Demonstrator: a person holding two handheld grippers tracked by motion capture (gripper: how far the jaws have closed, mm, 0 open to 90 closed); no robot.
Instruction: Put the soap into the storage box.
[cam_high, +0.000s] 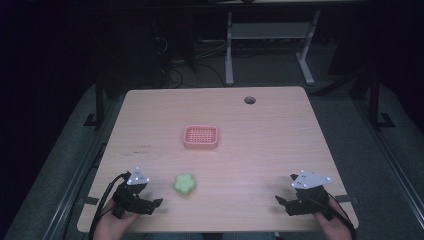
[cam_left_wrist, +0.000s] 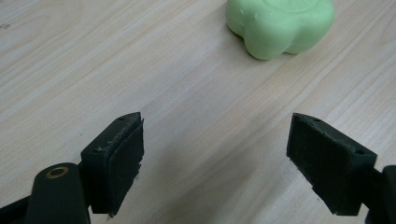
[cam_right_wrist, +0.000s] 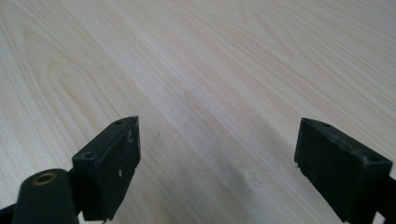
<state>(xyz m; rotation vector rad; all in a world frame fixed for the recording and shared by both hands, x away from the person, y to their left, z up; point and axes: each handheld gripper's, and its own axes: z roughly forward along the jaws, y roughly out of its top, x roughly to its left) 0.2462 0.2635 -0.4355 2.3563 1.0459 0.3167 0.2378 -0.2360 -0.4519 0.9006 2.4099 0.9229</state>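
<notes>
The green soap (cam_high: 184, 184), a flower-shaped bar with rounded lobes, lies flat on the desk (cam_high: 270, 145) near its front edge, just beside the left gripper (cam_high: 156, 204) and well apart from the pink tray (cam_high: 200, 136) nearer the middle. In the left gripper view the soap (cam_left_wrist: 280, 25) sits ahead and to the right of the line between the jaws, which stand spread wide with nothing between them. The right gripper (cam_right_wrist: 217, 168) is likewise spread and empty over bare wood at the desk's front right.

Risks, as judged from this position:
- The soap is off the left gripper's centre line; closing without correcting the aim would likely nudge it with one finger (cam_left_wrist: 123, 156) and push it aside.
- The surface looks smooth and waxy (a few small dents show on the rim), and the lobed outline gives uneven contact. A pinch on two rounded lobes could let it squirt out.
- A hard squeeze may mark the soft material.
- The tray is shallow with a grid floor; a tilted release could leave the soap propped on its rim.

The desk is pale wood-grain laminate, matt. The fingers carry flat black pads, slightly scuffed.
</notes>
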